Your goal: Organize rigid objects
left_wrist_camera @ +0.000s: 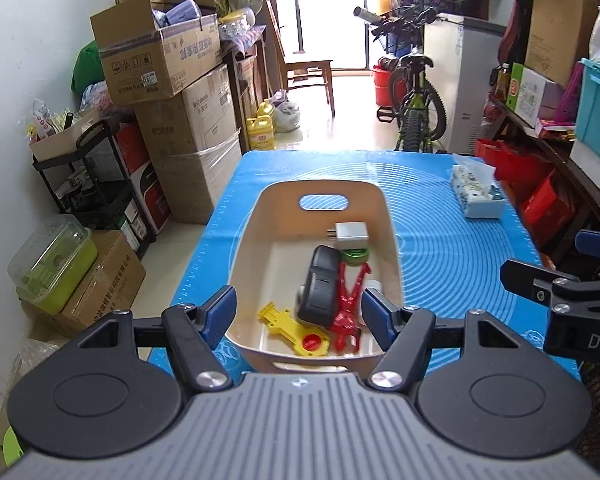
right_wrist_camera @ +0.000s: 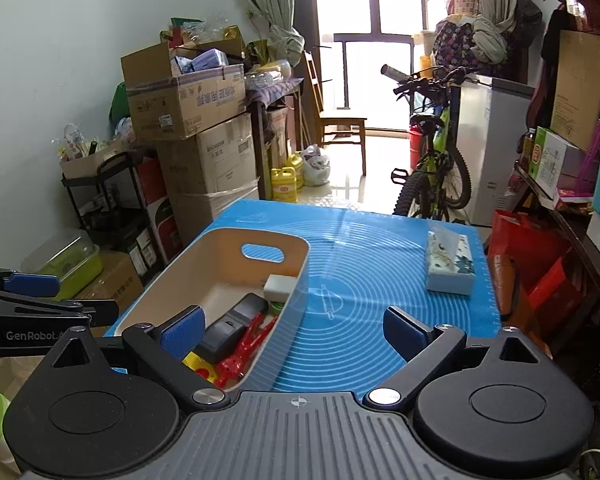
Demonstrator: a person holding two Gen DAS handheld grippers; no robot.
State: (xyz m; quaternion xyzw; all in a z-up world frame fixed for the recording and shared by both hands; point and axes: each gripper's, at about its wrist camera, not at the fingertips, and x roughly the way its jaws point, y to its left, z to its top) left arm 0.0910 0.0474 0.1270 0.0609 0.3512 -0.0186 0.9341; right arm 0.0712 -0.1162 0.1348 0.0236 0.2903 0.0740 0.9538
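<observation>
A beige bin (left_wrist_camera: 393, 236) with handle cut-outs stands on the blue mat (left_wrist_camera: 460, 264). In it lie a white charger (left_wrist_camera: 352, 234), a green roll (left_wrist_camera: 355, 257), a black device (left_wrist_camera: 320, 288), a red clip (left_wrist_camera: 350, 300) and a yellow piece (left_wrist_camera: 286, 326). My left gripper (left_wrist_camera: 298, 314) hovers open over the bin's near end, its pads touching nothing. My right gripper (right_wrist_camera: 294, 334) is open wide above the mat, just right of the bin (right_wrist_camera: 300, 280), and holds nothing. Each gripper shows at the edge of the other's view.
A tissue pack (right_wrist_camera: 450, 266) lies at the mat's far right. Stacked cardboard boxes (left_wrist_camera: 188, 132) and a black rack (left_wrist_camera: 92, 184) crowd the left of the table. A bicycle (left_wrist_camera: 418, 108) stands behind it, and shelves with red bags (right_wrist_camera: 532, 272) run along the right.
</observation>
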